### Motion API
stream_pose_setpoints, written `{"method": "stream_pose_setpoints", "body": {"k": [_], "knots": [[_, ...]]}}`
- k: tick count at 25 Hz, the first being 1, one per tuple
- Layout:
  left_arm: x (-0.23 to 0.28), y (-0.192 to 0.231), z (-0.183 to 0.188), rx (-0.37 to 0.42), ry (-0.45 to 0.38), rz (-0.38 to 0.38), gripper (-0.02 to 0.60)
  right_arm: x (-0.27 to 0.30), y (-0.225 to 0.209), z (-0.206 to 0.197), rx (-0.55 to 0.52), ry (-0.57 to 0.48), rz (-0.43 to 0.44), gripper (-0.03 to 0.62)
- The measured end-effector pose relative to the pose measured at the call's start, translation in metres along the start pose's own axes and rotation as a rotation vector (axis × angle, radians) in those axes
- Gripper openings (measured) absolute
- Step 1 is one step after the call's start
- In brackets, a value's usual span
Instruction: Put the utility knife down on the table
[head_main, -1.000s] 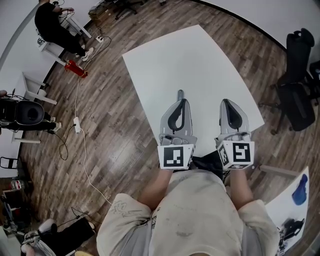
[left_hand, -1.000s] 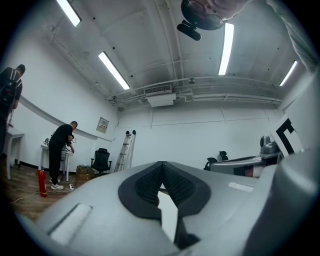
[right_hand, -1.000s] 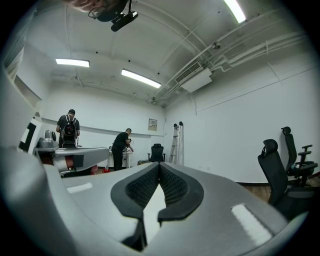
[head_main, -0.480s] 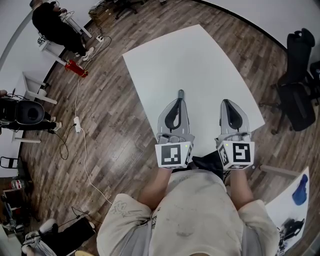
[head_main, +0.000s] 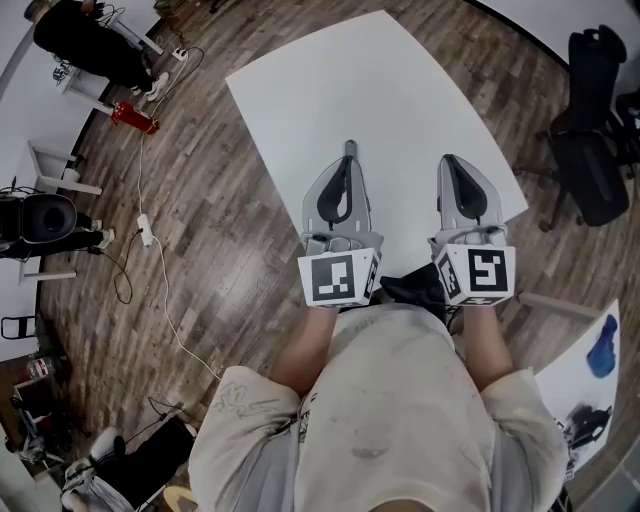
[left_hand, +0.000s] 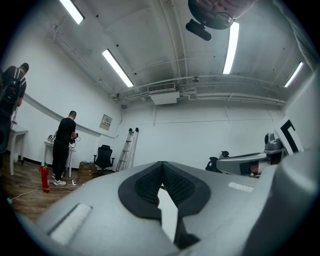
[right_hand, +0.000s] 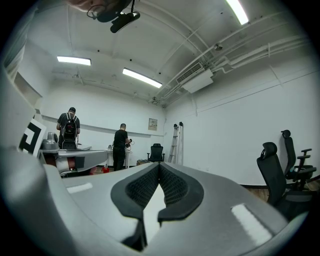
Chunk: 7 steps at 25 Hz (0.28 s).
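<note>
Head view shows two tongs side by side over the near edge of the white table (head_main: 380, 90). The left tongs (head_main: 347, 162) are pressed together, and a thin grey piece pokes out in front of their tip. That piece looks like the utility knife (head_main: 349, 148), held over the table. In the left gripper view the two sides meet at the tip, and the utility knife cannot be seen from there. The right tongs (head_main: 452, 163) are closed tight too, with nothing in them; the right gripper view shows their tips touching. A black chair (head_main: 590, 110) stands on the wood floor (head_main: 230, 230) at the right.
</note>
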<state>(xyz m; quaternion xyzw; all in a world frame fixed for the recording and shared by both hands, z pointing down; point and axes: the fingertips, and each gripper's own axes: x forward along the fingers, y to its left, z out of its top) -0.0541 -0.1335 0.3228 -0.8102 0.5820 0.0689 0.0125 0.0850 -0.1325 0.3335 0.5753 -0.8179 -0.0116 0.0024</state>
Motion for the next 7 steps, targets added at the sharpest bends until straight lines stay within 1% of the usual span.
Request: {"method": "stream_pose_setpoints", "body": {"k": [7], "knots": [[0.002,-0.002,0.01,-0.002,-0.002,-0.013,0.02,0.001,-0.001,0.015,-0.012,-0.003,-0.006,0.005]]}}
